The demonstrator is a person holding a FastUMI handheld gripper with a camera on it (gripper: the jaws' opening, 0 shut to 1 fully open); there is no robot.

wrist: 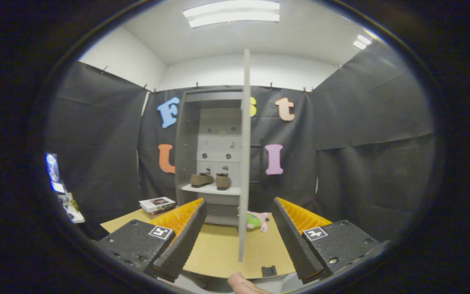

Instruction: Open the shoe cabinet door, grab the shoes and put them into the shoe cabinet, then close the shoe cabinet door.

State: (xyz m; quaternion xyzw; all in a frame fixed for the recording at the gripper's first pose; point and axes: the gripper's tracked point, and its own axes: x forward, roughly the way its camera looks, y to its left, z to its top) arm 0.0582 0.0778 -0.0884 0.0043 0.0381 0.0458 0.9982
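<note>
looks like the shoes (211, 180) are already shelved beyond the spread, empty tongs (235, 232), so only the open door (243, 163) needs shutting

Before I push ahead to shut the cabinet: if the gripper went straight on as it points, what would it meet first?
Most likely the open cabinet door, seen edge-on between the open jaws of the gripper. Beyond it stand the shoes on their shelf. Depth is hard to judge.
</note>
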